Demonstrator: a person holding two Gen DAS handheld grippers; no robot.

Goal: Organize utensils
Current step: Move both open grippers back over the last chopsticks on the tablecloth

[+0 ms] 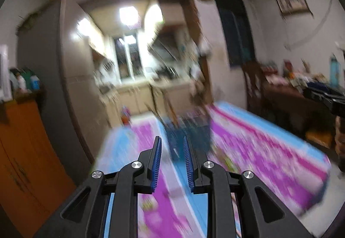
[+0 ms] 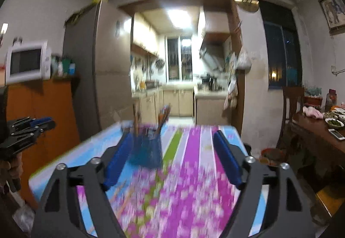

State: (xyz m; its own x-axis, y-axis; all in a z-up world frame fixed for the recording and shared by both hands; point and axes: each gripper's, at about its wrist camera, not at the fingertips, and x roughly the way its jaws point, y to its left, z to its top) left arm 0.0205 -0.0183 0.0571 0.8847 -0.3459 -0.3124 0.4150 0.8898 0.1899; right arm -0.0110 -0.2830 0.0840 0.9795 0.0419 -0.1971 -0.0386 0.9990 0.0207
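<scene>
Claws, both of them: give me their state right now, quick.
Left claw: partly open with a narrow gap, holding nothing.
Right claw: wide open, empty, pointed toward the blue utensil holder.

A table is seen stretching from near to far, and a utensil holder is set on its far left part, with sticks standing upright in it. Behind the table a kitchen is entered through a doorway, to whose left a refrigerator is placed, and left of that a cabinet on which a microwave is set. To the right of the table a second table carrying dishes is found, with a chair at its far end.
</scene>
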